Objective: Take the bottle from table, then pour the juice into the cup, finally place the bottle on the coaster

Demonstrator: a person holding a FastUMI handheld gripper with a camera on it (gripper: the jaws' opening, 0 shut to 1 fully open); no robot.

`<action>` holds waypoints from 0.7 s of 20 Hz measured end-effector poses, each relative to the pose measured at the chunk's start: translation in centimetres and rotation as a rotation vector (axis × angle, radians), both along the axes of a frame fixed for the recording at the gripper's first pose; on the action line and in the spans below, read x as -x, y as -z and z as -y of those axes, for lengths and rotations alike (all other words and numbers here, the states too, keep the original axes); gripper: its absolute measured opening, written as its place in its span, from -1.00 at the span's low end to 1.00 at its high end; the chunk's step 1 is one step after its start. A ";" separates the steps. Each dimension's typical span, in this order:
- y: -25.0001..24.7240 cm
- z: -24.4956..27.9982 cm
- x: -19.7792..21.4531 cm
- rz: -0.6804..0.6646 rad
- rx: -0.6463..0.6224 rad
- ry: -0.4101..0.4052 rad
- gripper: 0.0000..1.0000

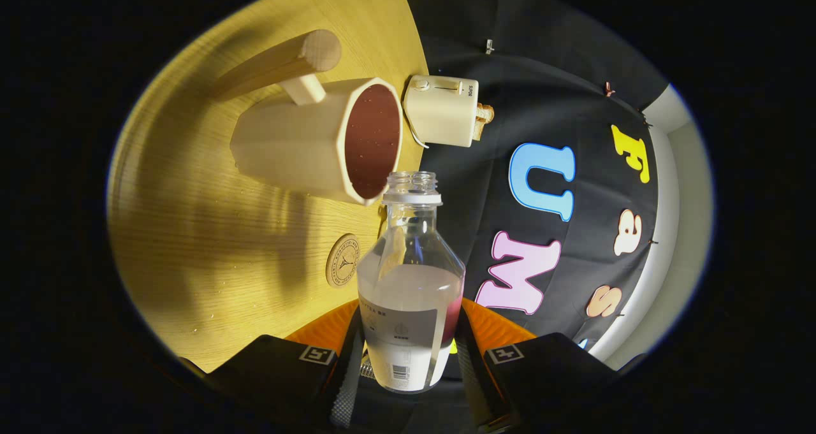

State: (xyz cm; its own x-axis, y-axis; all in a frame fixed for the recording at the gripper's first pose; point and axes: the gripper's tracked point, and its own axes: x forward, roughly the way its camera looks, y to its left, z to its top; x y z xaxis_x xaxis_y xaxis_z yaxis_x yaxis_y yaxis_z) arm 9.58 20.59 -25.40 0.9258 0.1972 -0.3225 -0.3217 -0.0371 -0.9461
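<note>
Gripper view | gripper clamps bottle | mouth beside cup

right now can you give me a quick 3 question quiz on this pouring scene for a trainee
1. True or false: the gripper is shut on the bottle.
2. The bottle's mouth is: A) capped B) open, next to the cup rim C) lying on the coaster.
3. What stands beyond the cup on the table?

Key: 1 true. 2 B. 3 a toaster with bread in it.
</note>
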 end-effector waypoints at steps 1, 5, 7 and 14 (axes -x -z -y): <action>0.0 0.2 0.1 0.004 0.006 -0.004 0.42; -0.3 0.2 -0.2 0.019 0.027 -0.019 0.42; -0.4 0.2 -0.3 0.024 0.032 -0.024 0.42; -0.9 0.0 -0.9 0.040 0.043 -0.030 0.42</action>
